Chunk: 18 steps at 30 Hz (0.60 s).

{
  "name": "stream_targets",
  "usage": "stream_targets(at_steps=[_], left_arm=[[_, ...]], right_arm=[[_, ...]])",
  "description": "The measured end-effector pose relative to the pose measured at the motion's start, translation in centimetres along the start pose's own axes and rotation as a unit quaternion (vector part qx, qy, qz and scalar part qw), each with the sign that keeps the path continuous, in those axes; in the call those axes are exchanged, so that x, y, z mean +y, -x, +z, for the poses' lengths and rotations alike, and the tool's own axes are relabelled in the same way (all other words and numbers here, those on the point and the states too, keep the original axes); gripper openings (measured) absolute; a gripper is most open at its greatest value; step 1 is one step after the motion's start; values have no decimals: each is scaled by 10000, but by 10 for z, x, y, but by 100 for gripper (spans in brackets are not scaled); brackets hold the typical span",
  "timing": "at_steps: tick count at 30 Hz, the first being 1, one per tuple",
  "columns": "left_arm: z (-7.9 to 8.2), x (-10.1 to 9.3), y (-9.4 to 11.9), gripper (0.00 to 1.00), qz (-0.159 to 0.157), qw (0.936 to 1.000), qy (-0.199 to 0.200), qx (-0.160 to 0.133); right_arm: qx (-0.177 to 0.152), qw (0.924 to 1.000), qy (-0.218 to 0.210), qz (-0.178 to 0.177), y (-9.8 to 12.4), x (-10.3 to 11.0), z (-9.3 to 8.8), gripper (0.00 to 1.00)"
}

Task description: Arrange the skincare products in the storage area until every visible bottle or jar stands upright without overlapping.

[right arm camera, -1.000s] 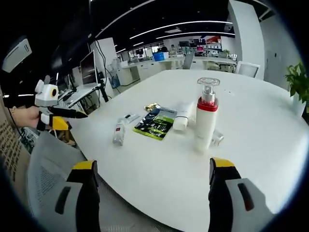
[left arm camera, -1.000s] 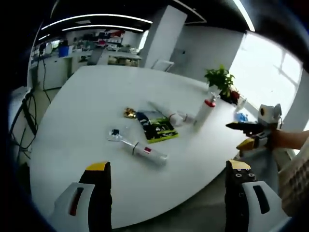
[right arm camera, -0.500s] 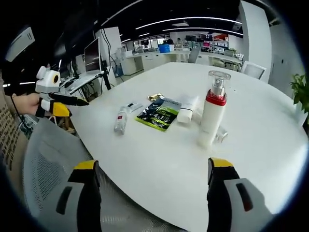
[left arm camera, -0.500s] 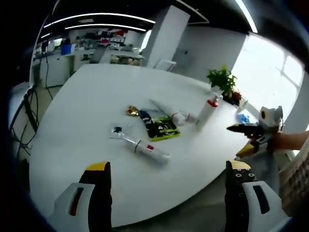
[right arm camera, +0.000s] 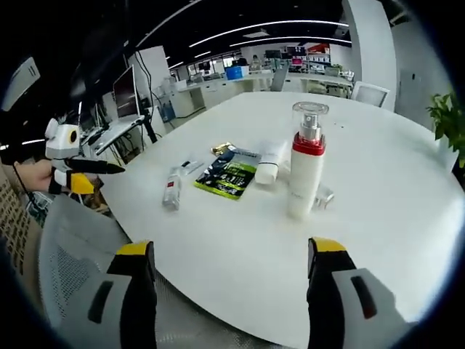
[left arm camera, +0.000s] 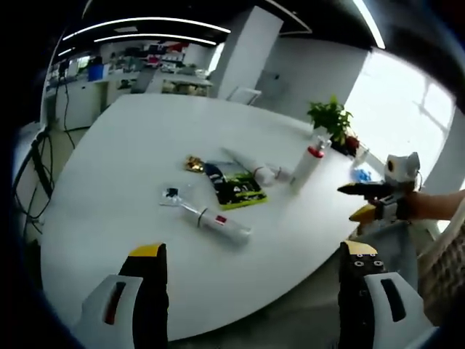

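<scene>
I read both tools as empty and held off the near edge of the large white round table [left arm camera: 131,167]. The left gripper [left arm camera: 251,291] has its yellow-tipped black jaws wide apart with nothing between them; the right gripper [right arm camera: 227,285] stands the same way, jaws spread and bare.

In the right gripper view, a tall white pump bottle with a red collar and clear cap [right arm camera: 305,169] stands upright on the table. Just behind its base lies a small silvery jar or cap [right arm camera: 324,196]; I cannot tell which. To its left a white squeeze tube [right arm camera: 269,161] lies flat, beside a flat dark sachet with green print [right arm camera: 227,174]. A small gold-wrapped item [right arm camera: 220,148] sits at the sachet's far corner. Further left, a clear slim bottle with a red label [right arm camera: 171,193] lies on its side, apart from the sachet.

In the left gripper view, I see that lying bottle nearest the camera, the sachet beyond it, and the upright pump bottle at the far right of the group. A green potted plant [left arm camera: 330,118] stands past it near the window side. A grey mesh chair back [right arm camera: 69,269] sits below the table edge.
</scene>
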<state>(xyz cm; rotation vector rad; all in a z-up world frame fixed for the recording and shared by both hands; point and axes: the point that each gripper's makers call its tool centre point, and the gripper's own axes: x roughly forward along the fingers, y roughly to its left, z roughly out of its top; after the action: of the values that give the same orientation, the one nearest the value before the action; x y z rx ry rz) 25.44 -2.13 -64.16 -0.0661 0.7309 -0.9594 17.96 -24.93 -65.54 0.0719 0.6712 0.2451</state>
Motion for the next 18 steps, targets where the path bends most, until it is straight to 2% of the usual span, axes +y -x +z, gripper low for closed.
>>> stream_targets(at_steps=[4, 7, 12, 14, 18], left_arm=[[-1, -1, 0, 97, -37, 10000, 9, 21], [-1, -1, 0, 97, -46, 10000, 25, 27], [-1, 2, 1, 97, -15, 10000, 85, 5], [-1, 2, 1, 96, -15, 9999, 117, 12], [-3, 3, 0, 95, 0, 9999, 155, 64]], right_arm=[[83, 9998, 152, -110, -1, -19, 2, 87], [272, 9981, 492, -244, -2, -43, 3, 89], [633, 9930, 934, -346, -5, -81, -3, 80], [695, 9919, 1002, -344, -8, -92, -2, 73], [959, 9866, 1271, -354, -15, -116, -4, 65]])
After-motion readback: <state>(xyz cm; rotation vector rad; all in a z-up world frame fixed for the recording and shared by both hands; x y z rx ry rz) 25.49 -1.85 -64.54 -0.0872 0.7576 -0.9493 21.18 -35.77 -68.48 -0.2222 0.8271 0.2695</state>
